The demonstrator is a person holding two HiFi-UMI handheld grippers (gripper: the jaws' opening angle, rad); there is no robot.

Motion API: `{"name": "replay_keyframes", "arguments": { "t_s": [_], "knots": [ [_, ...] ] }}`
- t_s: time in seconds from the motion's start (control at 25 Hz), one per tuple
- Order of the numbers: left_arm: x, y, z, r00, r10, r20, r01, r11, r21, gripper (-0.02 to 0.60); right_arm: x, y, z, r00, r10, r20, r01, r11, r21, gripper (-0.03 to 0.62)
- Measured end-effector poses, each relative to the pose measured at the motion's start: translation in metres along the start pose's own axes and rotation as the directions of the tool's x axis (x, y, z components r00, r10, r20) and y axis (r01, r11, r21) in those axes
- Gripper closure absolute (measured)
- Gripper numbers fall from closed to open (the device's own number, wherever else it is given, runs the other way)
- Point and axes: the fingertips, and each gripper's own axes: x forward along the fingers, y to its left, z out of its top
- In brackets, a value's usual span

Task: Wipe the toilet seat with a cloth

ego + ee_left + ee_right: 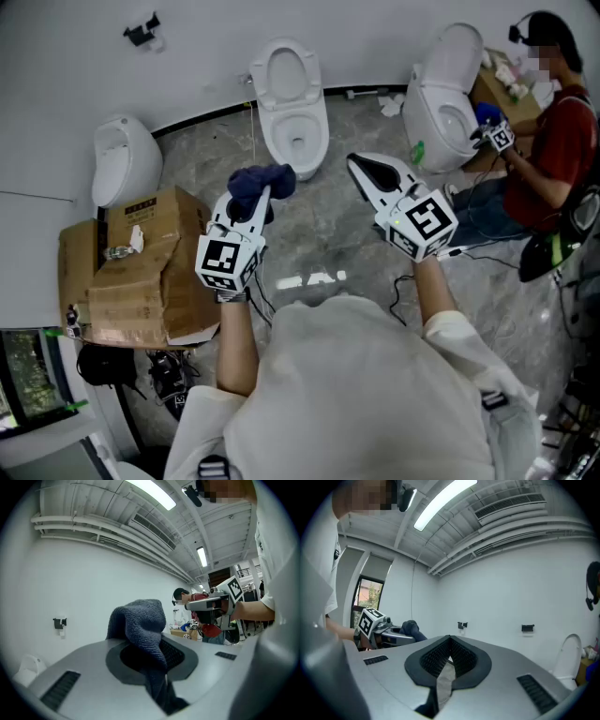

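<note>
Two claws are hovering level: left claw (255,199) is clamping the dark cloth (261,180), right claw (361,167) is sitting fully closed and empty, so I'm judging approach running, next needing a reach to the far toilet (314,122) for wiping its seat.

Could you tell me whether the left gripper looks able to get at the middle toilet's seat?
Probably yes: nothing stands between the left gripper, shut on the cloth, and the toilet seat, though a step closer seems needed.

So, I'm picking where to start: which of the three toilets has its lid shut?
The left toilet, beside the cardboard box: its lid covers the bowl. The middle toilet and the right toilet both show open bowls.
</note>
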Motion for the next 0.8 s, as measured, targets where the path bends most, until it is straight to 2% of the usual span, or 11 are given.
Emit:
{"name": "replay_keyframes", "arguments": {
  "t_s": [0.12, 0.28, 0.56, 0.8],
  "knots": [
    [0.001, -0.002, 0.001, 1.0, 0.002, 0.002, -0.002, 1.0, 0.004, 0.535, 0.0, -0.003, 0.003, 1.0, -0.008, -0.002, 0.008, 1.0, -0.011, 0.566],
    [0.005, -0.006, 0.001, 1.0, 0.008, 0.002, -0.008, 1.0, 0.002, 0.535, -0.007, -0.009, 0.006, 1.0, 0.005, 0.027, -0.006, 1.0, 0.021, 0.565],
    [0.022, -0.027, -0.002, 1.0, 0.023, -0.007, -0.023, 1.0, 0.005, 0.535, -0.021, -0.032, -0.005, 1.0, 0.014, 0.003, -0.014, 1.0, 0.007, 0.565],
    [0.037, -0.032, -0.008, 0.998, 0.066, -0.019, -0.066, 0.998, -0.005, 0.535, -0.027, -0.056, -0.018, 0.999, 0.026, -0.022, -0.025, 1.0, 0.005, 0.565]
  ]
}}
